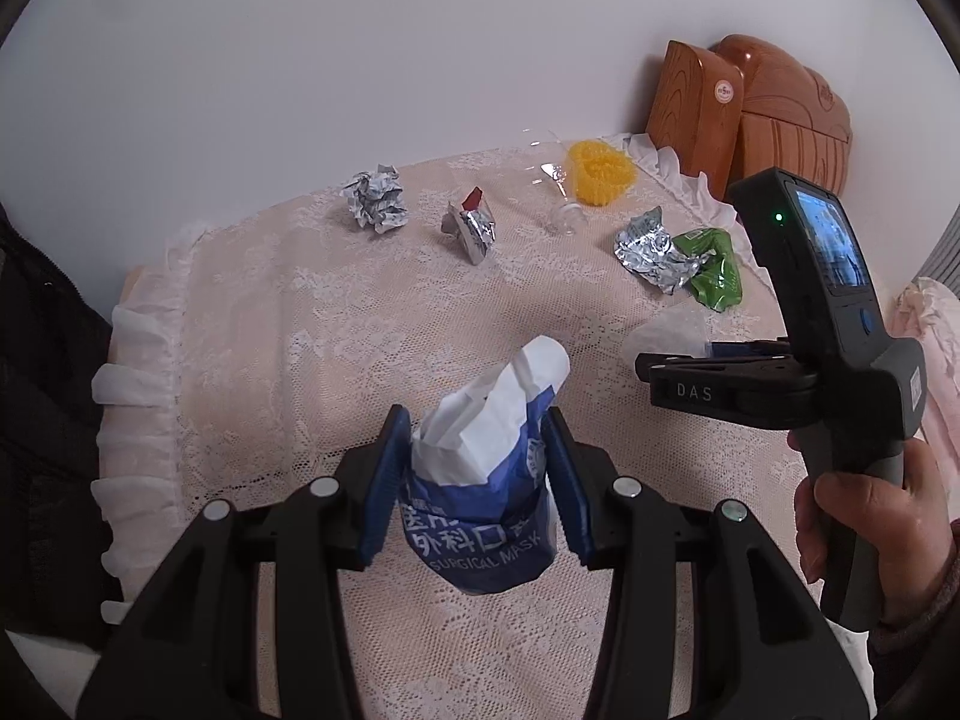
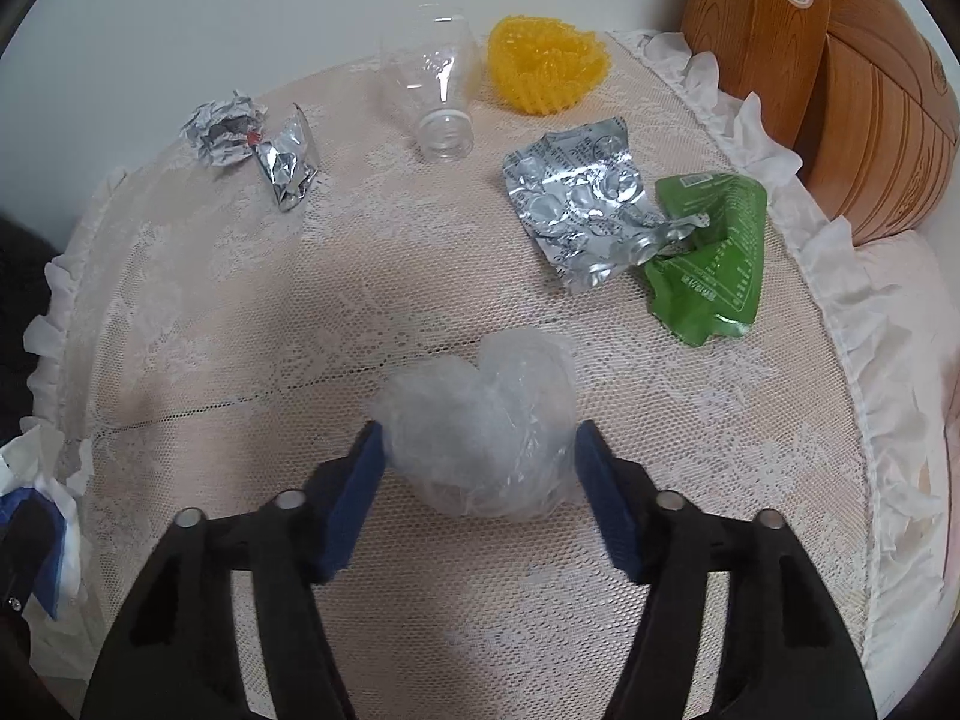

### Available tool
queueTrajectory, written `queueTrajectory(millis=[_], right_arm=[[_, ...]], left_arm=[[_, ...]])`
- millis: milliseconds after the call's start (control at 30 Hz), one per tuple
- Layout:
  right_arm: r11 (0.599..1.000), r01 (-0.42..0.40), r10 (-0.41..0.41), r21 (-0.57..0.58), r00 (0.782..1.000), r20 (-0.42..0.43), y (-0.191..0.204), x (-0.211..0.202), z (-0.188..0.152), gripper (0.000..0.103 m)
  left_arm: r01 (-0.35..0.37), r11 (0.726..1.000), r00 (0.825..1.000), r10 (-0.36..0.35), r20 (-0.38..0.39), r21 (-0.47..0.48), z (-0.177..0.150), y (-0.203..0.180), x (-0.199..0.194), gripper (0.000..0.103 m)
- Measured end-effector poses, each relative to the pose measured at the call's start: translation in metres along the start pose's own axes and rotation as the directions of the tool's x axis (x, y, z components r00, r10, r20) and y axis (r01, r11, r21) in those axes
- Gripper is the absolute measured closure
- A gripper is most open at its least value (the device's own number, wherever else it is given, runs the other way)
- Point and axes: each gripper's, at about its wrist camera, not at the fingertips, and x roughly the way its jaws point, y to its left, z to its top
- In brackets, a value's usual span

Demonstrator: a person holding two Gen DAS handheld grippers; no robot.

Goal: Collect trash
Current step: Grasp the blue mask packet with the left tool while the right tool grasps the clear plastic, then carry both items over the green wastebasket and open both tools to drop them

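My left gripper (image 1: pixel 477 420) is shut on a blue surgical-mask packet (image 1: pixel 480 516) with white paper sticking out of its top, held above the lace-covered table (image 1: pixel 288 360). My right gripper (image 2: pixel 480 438) points down at the table, its blue pads pressed on both sides of a crumpled clear plastic wad (image 2: pixel 486 420) that lies on the cloth. Other trash lies further back: a crumpled paper ball (image 2: pixel 222 129), a foil wrapper (image 2: pixel 288 165), a clear plastic bottle (image 2: pixel 441 96), a yellow foam net (image 2: pixel 543 69), a silver blister sheet (image 2: pixel 585 210) and a green packet (image 2: pixel 714 258).
A wooden headboard (image 2: pixel 840 90) stands behind the table's right corner, with a white wall behind. White ruffles (image 2: pixel 870 360) edge the cloth. A person's hand (image 1: pixel 870 522) holds the right gripper's handle. Dark fabric (image 1: pixel 42 360) lies off the left edge.
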Motion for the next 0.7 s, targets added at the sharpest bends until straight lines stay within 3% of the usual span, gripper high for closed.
queueTrajectory(millis=[67, 200, 333, 500, 700], right_arm=[[1.000, -0.010, 0.010, 0.002, 1.000, 0.006, -0.002, -0.006, -0.005, 0.059], [0.998, -0.060, 0.059, 0.026, 0.997, 0.042, -0.014, -0.030, -0.023, 0.060], [0.996, -0.072, 0.067, 0.060, 0.994, 0.087, -0.039, -0.068, -0.060, 0.060], [0.991, -0.022, 0.010, 0.131, 0.996, 0.089, -0.082, -0.104, -0.121, 0.060], [0.958, 0.039, -0.066, 0.285, 0.994, 0.086, -0.142, -0.143, -0.195, 0.059]], left_arm=[[0.009, 1.000, 1.000, -0.009, -0.001, 0.005, -0.001, -0.006, -0.002, 0.058], [0.031, 0.999, 1.000, -0.031, 0.001, 0.033, -0.002, -0.027, -0.009, 0.058], [0.102, 0.992, 0.995, -0.103, -0.002, 0.067, -0.005, -0.060, -0.021, 0.059], [0.178, 0.973, 0.984, -0.178, -0.009, 0.145, -0.016, -0.115, -0.038, 0.059], [0.273, 0.929, 0.962, -0.271, -0.043, 0.251, -0.036, -0.184, -0.056, 0.058]])
